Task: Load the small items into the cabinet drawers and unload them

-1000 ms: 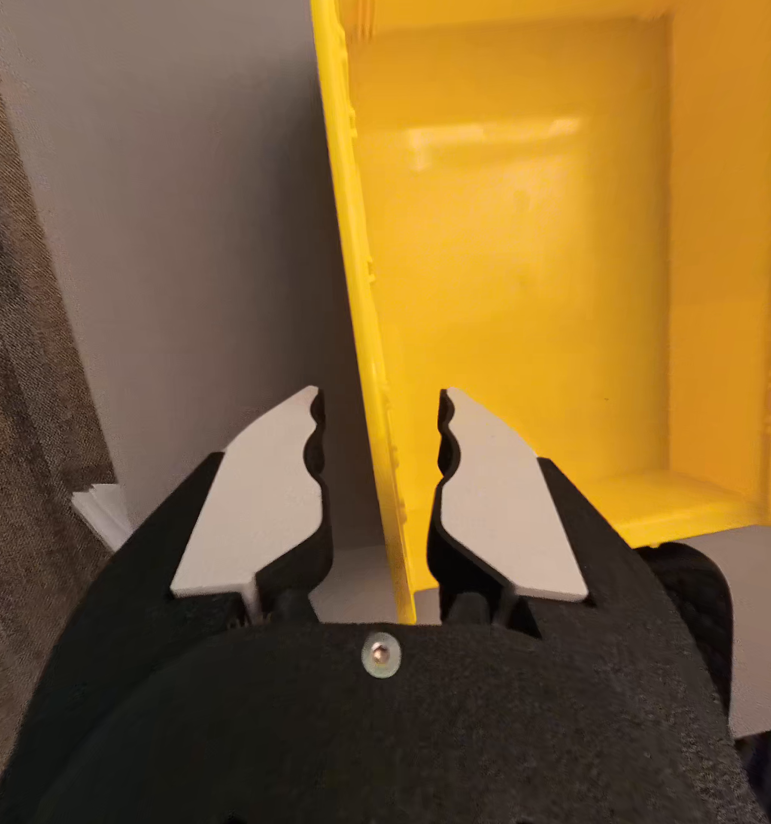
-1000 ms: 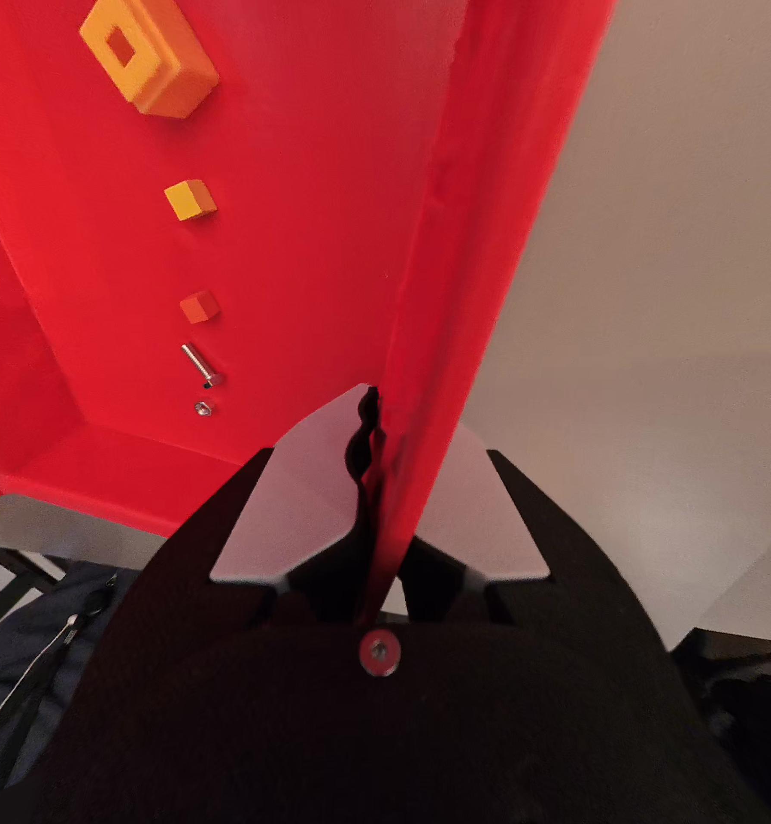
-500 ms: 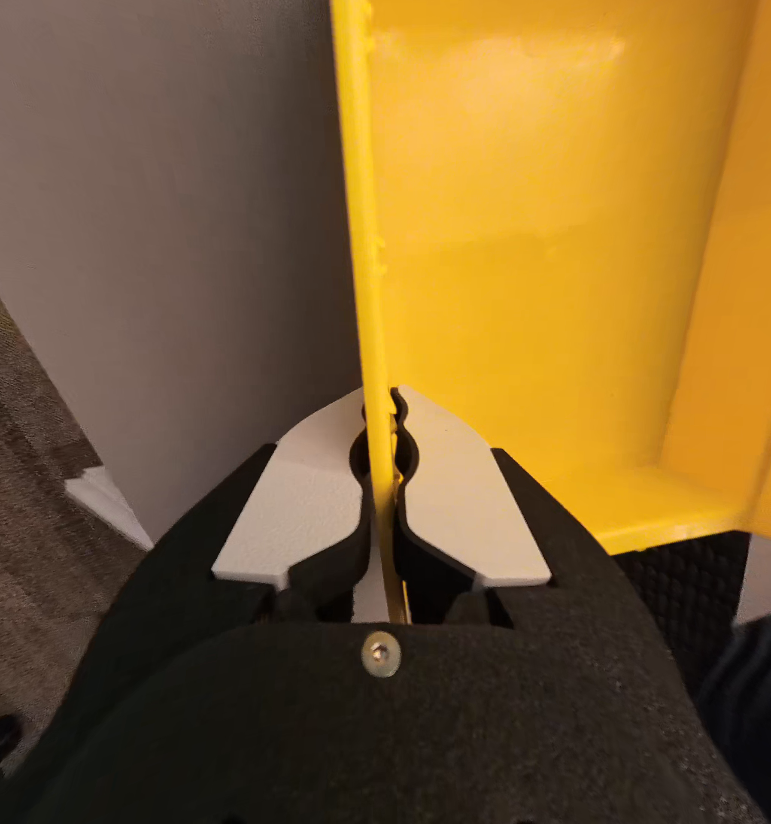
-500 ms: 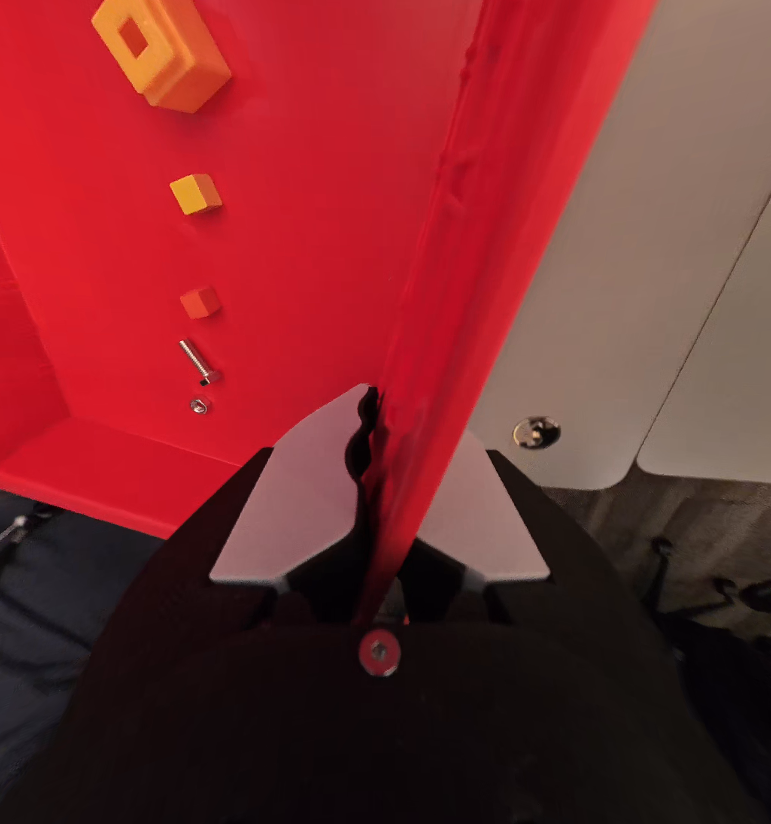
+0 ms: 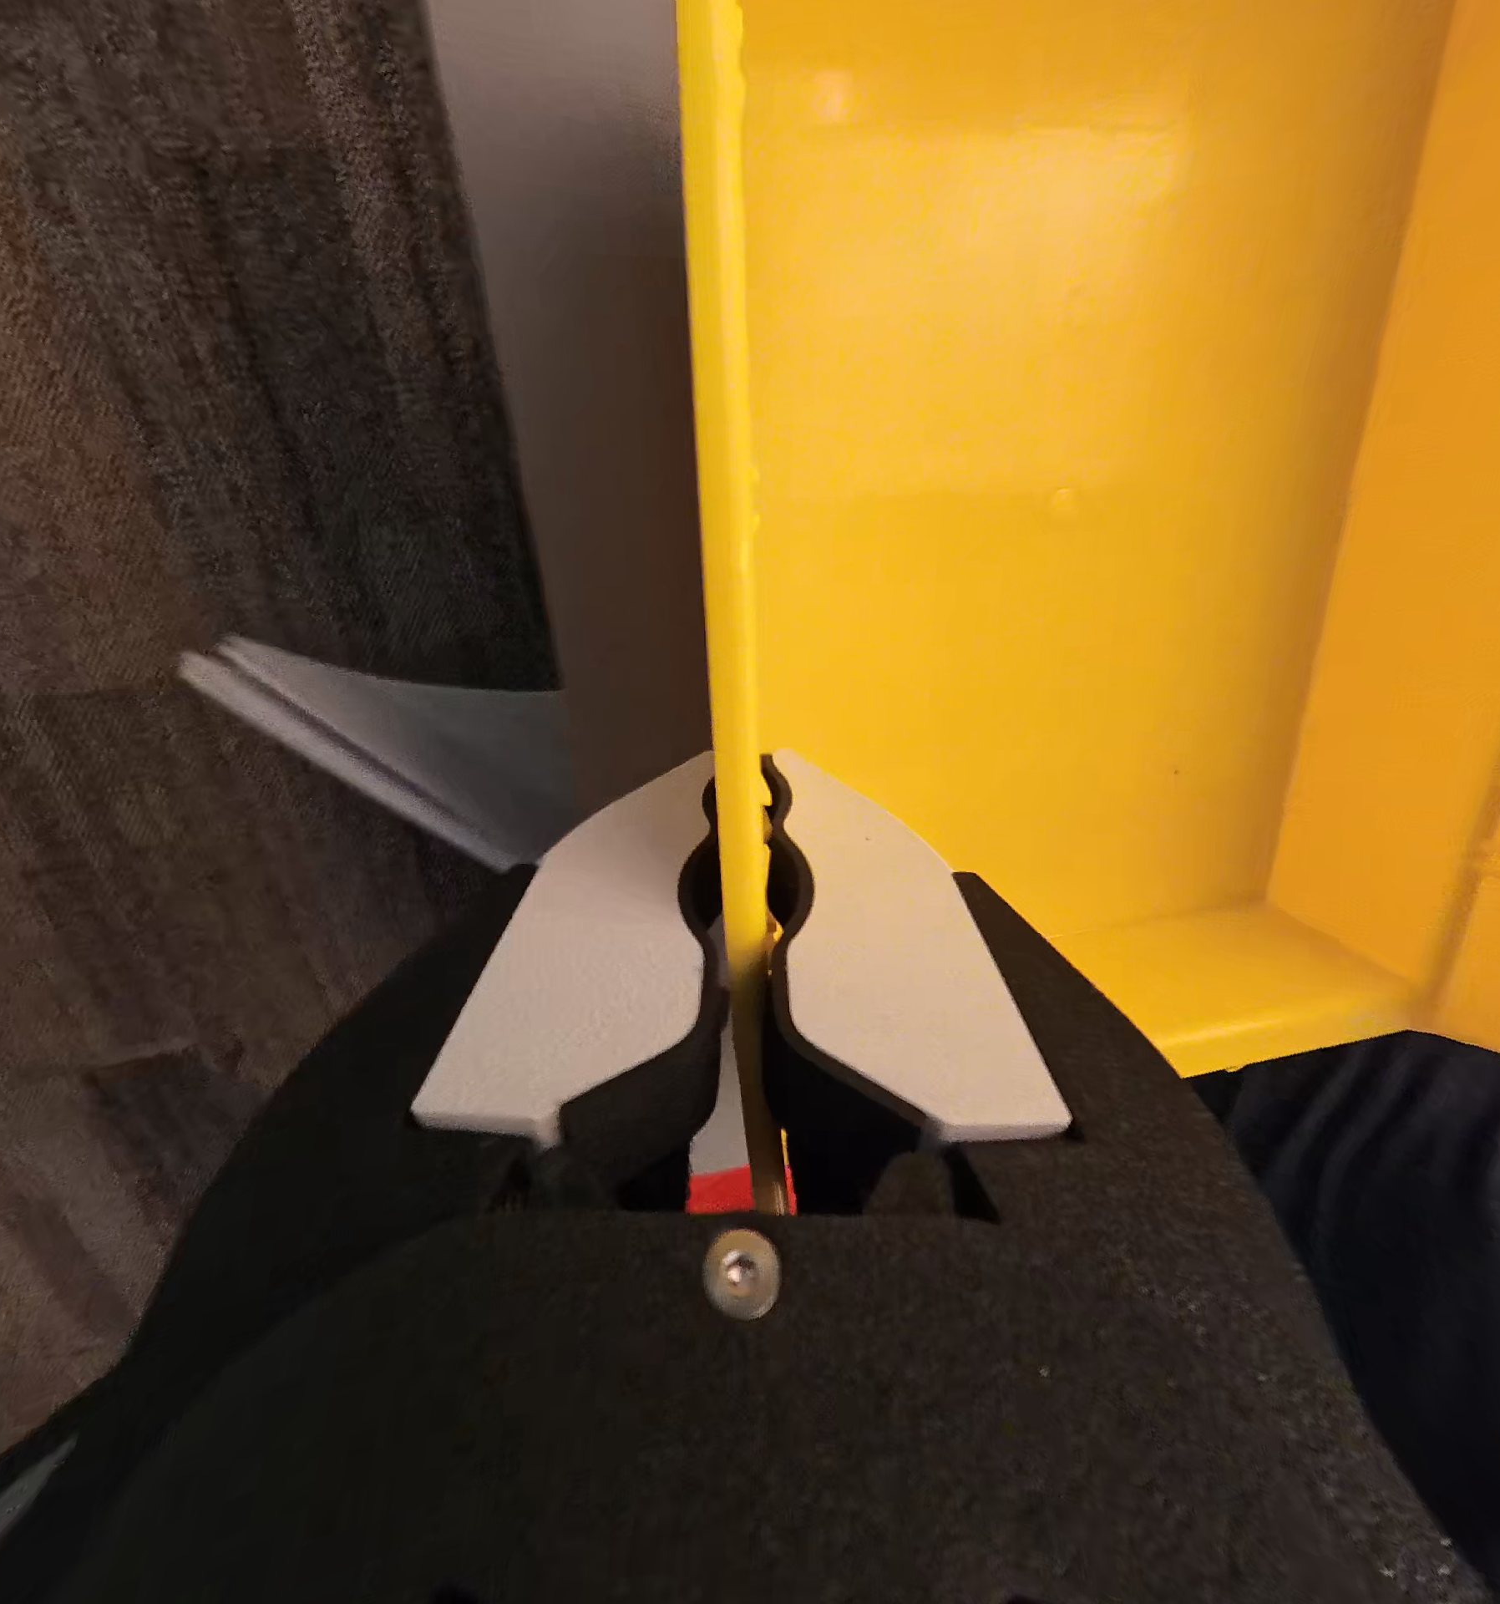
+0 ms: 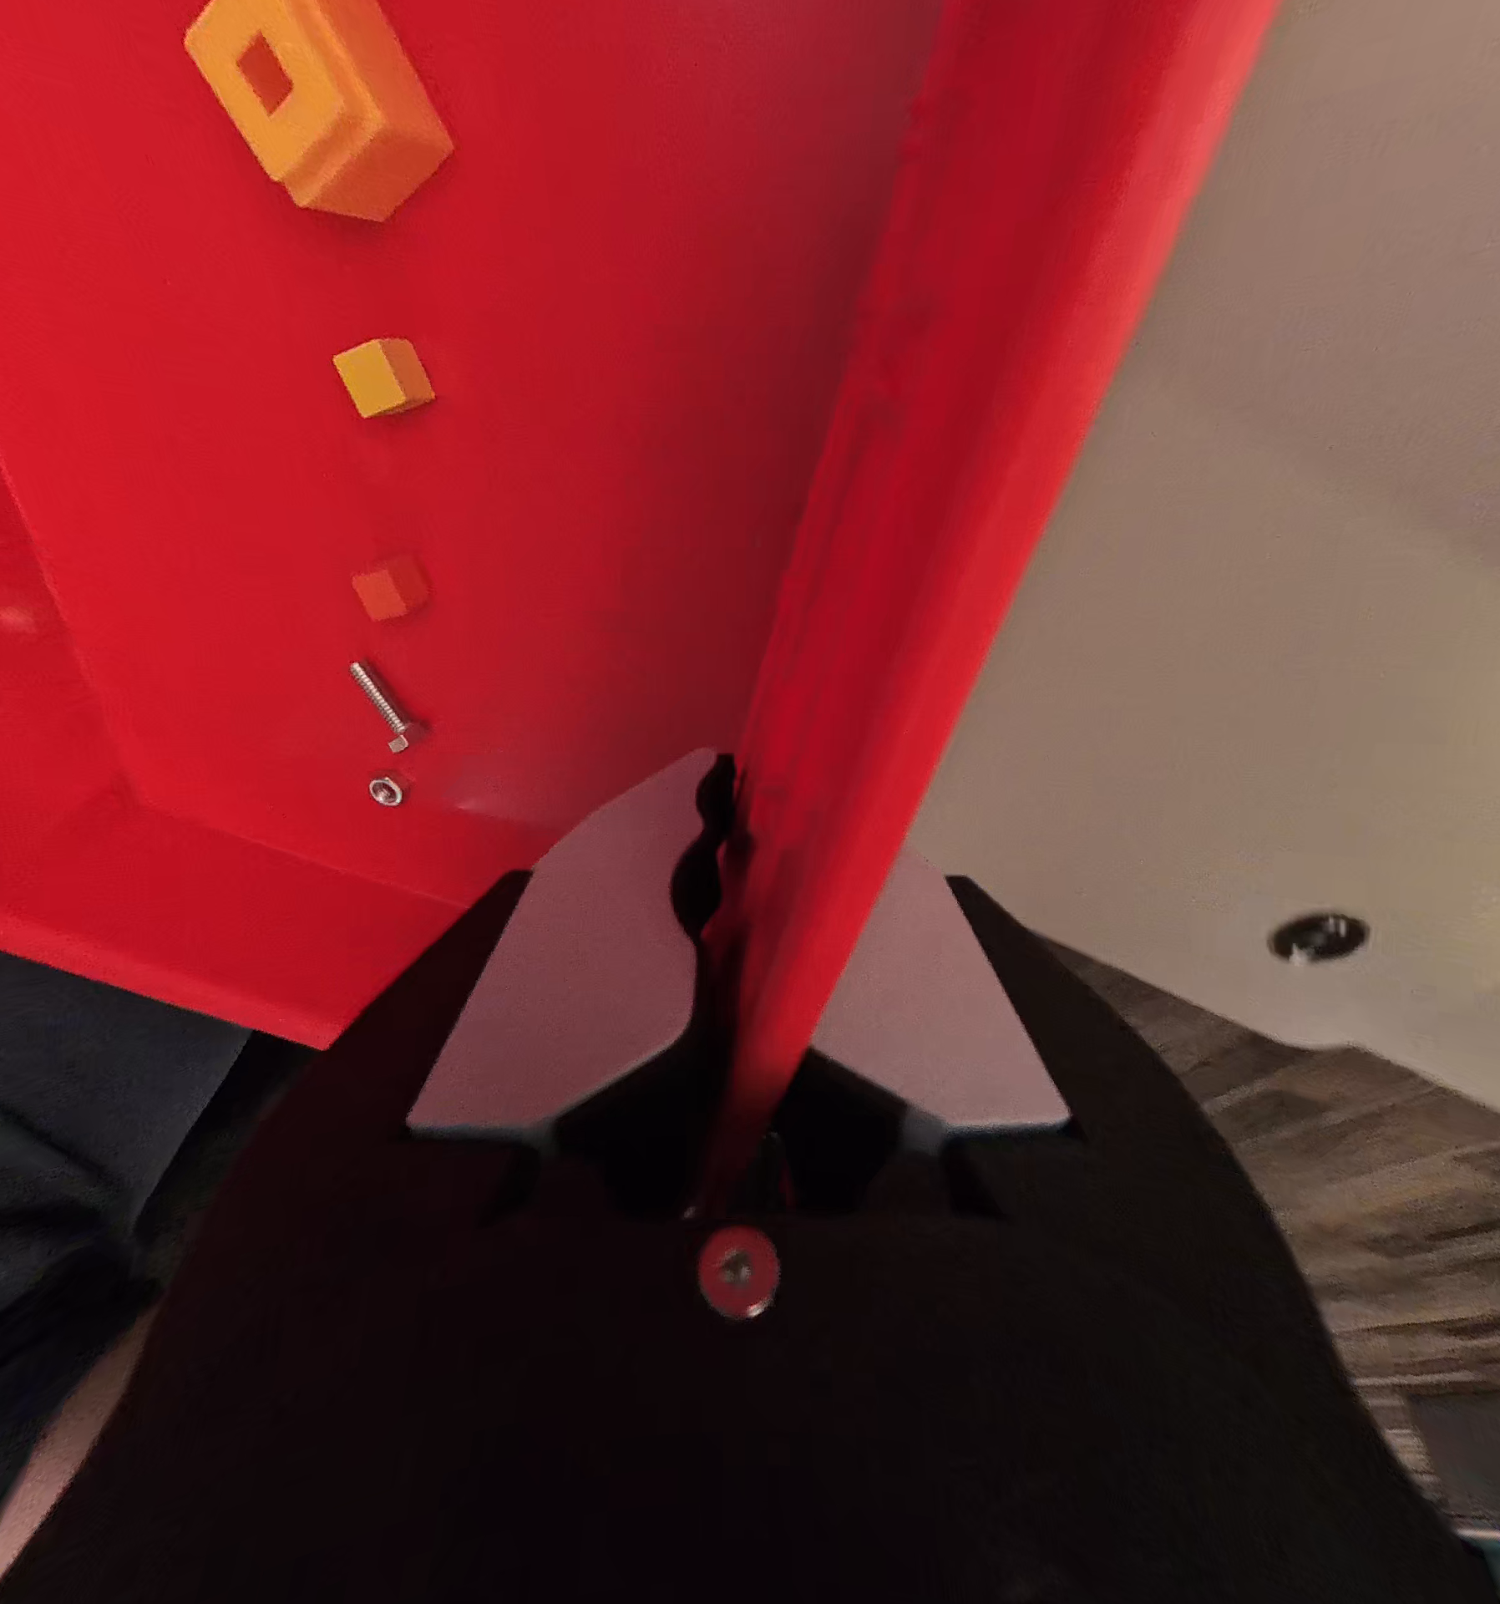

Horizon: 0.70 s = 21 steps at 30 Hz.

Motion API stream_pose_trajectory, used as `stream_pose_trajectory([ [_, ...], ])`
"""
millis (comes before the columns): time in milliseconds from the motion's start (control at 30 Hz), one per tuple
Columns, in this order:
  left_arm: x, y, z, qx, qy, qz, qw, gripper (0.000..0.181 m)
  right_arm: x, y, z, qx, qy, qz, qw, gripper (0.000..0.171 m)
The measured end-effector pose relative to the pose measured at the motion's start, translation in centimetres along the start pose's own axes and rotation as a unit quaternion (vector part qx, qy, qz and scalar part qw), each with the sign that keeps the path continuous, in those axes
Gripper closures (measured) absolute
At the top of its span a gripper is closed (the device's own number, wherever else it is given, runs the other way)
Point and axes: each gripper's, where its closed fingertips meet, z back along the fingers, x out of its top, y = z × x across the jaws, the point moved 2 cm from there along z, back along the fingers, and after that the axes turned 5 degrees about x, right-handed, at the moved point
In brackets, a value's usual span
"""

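My left gripper (image 5: 740, 768) is shut on the left side wall of a yellow drawer (image 5: 1076, 521); both pads press on the thin wall, and the drawer's inside is bare. My right gripper (image 6: 733, 772) is shut on the right side wall of a red drawer (image 6: 642, 391). In the red drawer lie an orange block with a square hole (image 6: 317, 104), a small yellow cube (image 6: 382, 377), a small orange cube (image 6: 391, 586), a metal bolt (image 6: 382, 705) and a metal nut (image 6: 385, 790).
A grey-white table top (image 5: 573, 434) lies beyond the yellow drawer, with carpet floor (image 5: 165, 434) to the left. In the right wrist view a pale table top (image 6: 1293, 564) with a round metal fitting (image 6: 1317, 936) lies right of the red drawer. Dark clothing (image 6: 52, 1128) shows below. Left tips to right tips: about 85 cm.
My left gripper closed on the yellow drawer's side wall and has carried it back, off the table's edge. My right gripper stayed shut on the red drawer, and the view behind it has shifted.
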Motion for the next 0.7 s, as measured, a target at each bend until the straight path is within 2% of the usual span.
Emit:
stream_pose_trajectory([
  [200,-5.3,5.2,4.4,0.060,-0.006,0.045,0.997,0.176,8.3,11.7,-2.6,0.008,0.021,0.148,0.989,0.166],
  [433,-9.9,8.5,6.5,0.078,-0.003,0.098,0.992,0.176,19.0,27.8,-5.5,0.037,-0.006,0.275,0.961,0.167],
  [567,-11.5,9.8,7.1,0.083,0.003,0.119,0.989,0.176,24.3,34.7,-6.4,0.034,-0.019,0.307,0.951,0.167],
  [700,-12.0,10.5,7.7,0.096,0.001,0.124,0.988,0.176,29.8,38.2,-7.0,0.032,-0.023,0.283,0.958,0.167],
])
